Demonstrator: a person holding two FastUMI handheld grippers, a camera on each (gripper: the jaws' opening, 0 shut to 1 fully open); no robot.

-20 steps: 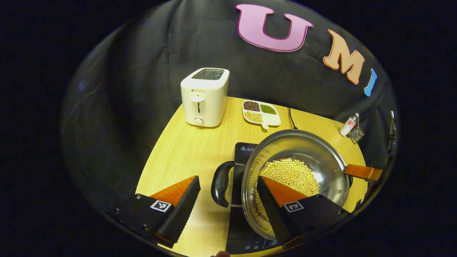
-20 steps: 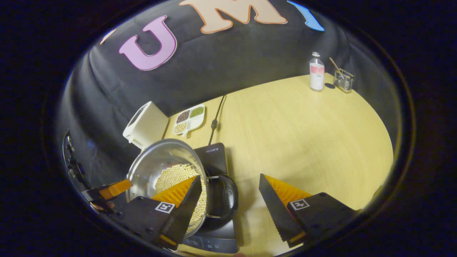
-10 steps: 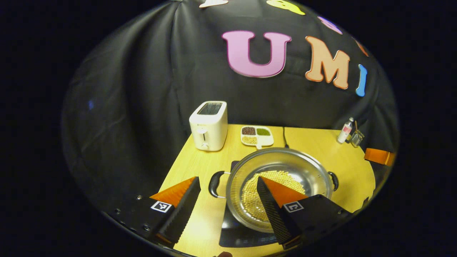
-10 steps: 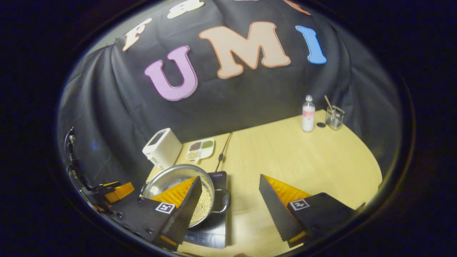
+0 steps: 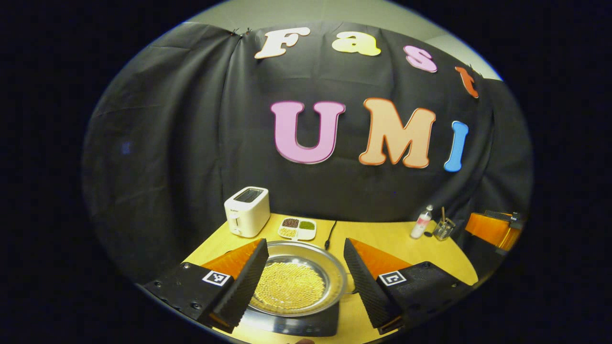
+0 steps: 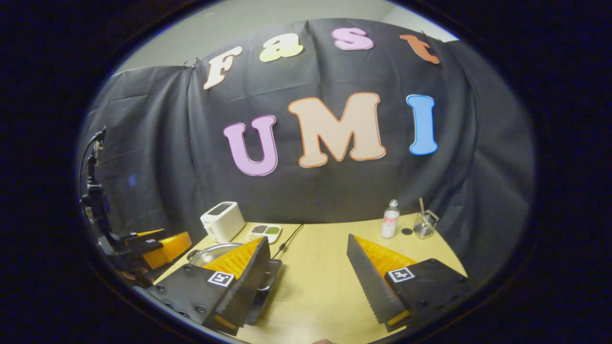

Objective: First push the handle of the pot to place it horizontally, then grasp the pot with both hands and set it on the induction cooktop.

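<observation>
Now, in the left gripper view, the round stainless-steel pot (image 5: 299,282), filled with pale yellow beans, is seen resting on the flat black induction cooktop (image 5: 306,326) at the near edge of the light wooden table (image 5: 382,239). The left gripper (image 5: 303,277) is held above and on the near side of the pot with its fingers spread wide and grasping nothing; the pot lies straight ahead, framed between the two fingers and apart from both. The pot's handles cannot be made out clearly, so the line they lie along is not judged. A white toaster (image 5: 246,217) and a white divided dish of beans (image 5: 297,228) stand at the far left, a small clear bottle (image 5: 421,223) and a glass holder (image 5: 443,229) at the far right.

In the right gripper view, the right gripper (image 6: 308,274) is likewise released, with bare table between its fingers. The pot (image 6: 210,252) and cooktop (image 6: 267,282) are seen low on the left, partly hidden behind the left finger. The placement is judged complete, with the left gripper the more squarely aligned to the pot.
</observation>
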